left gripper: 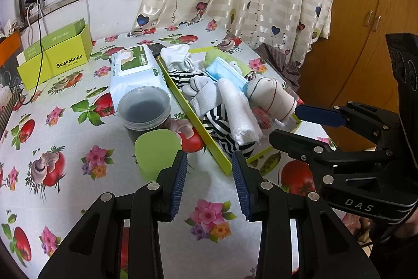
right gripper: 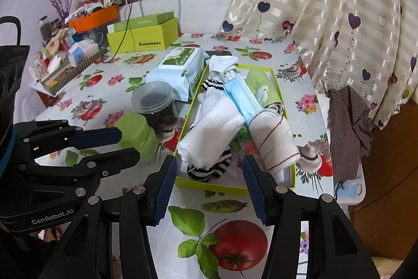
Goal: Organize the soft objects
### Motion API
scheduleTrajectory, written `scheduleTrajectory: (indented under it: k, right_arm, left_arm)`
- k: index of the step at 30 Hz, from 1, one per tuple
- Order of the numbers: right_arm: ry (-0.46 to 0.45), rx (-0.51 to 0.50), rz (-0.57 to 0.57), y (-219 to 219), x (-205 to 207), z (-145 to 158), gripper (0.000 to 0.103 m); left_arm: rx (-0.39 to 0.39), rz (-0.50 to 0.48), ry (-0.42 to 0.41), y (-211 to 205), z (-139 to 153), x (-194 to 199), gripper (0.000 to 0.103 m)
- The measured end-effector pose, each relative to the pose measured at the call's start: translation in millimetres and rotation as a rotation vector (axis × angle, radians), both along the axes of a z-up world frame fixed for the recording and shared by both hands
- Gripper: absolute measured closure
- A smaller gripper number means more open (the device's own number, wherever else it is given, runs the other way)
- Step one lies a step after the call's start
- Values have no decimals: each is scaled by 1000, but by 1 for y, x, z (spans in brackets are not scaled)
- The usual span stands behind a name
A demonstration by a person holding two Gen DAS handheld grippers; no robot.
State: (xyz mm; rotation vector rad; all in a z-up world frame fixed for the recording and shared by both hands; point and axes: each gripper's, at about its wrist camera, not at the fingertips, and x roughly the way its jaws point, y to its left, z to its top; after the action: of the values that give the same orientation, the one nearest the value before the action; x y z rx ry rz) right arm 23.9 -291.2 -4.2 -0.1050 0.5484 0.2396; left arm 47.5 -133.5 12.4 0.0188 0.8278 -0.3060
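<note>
Right, both my grippers, left point(left gripper: 209, 171) and right point(right gripper: 209, 179), gape wide and hold nothing. The white towel roll point(right gripper: 211, 134) lies lengthwise in the green tray point(right gripper: 209, 186), its end toward me.

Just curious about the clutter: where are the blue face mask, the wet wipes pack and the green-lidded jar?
blue face mask point(right gripper: 241, 96), right wrist view, mid pleats.
wet wipes pack point(left gripper: 133, 72), left wrist view, top face.
green-lidded jar point(right gripper: 133, 126), right wrist view, lid.
</note>
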Motion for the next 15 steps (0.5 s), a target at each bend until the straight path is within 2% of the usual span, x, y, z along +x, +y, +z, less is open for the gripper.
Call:
scheduleTrajectory:
  k: [15]
  right_arm:
    - [0, 0, 0, -1, 0, 0, 51]
  left_arm:
    - [2, -1, 4, -1, 0, 0, 66]
